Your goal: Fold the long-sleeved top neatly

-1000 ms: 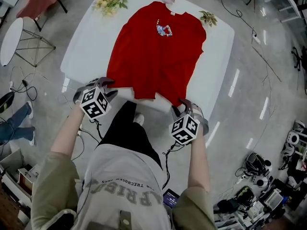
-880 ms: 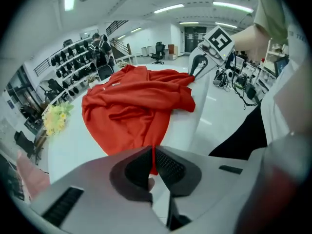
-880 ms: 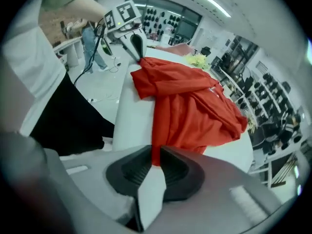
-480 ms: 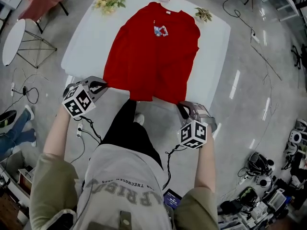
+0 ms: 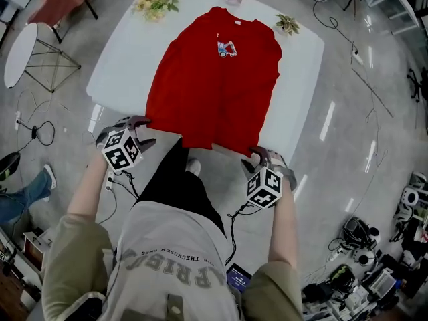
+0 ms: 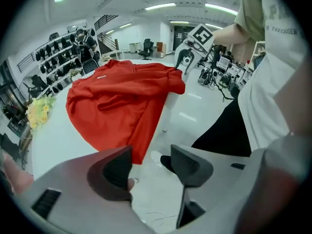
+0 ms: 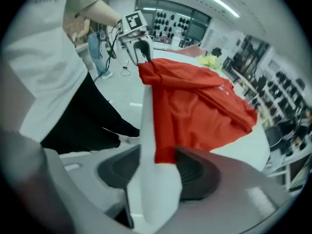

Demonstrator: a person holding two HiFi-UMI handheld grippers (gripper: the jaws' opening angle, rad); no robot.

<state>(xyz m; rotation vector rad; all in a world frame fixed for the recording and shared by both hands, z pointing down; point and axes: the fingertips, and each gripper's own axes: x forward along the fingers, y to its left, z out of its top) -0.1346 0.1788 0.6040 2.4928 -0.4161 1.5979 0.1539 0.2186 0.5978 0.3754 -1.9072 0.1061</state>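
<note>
Now the long-sleeved top (image 5: 217,85) lies spread out, with its near hem (image 5: 200,139) about to be taken at both corners.

It rests flat on the white table (image 5: 117,65) with the collar (image 5: 235,24) at the far side and the hem along the near edge, so the person can reach both bottom corners at once. The left gripper (image 6: 151,167) hovers just short of the hem's left corner. Its jaws have just been opening and stand apart with nothing between them, ready for the cloth. The right gripper (image 7: 156,172) is further in. Its jaws have also just been opening, and they stand loose around the hem's right corner and the table's edge beneath it, not yet pinching. Both point steeply down, which suits a pinch from the edge. By my reading the first fold, hem toward collar, is about to start, and an even hold on both corners should keep it straight.
</note>
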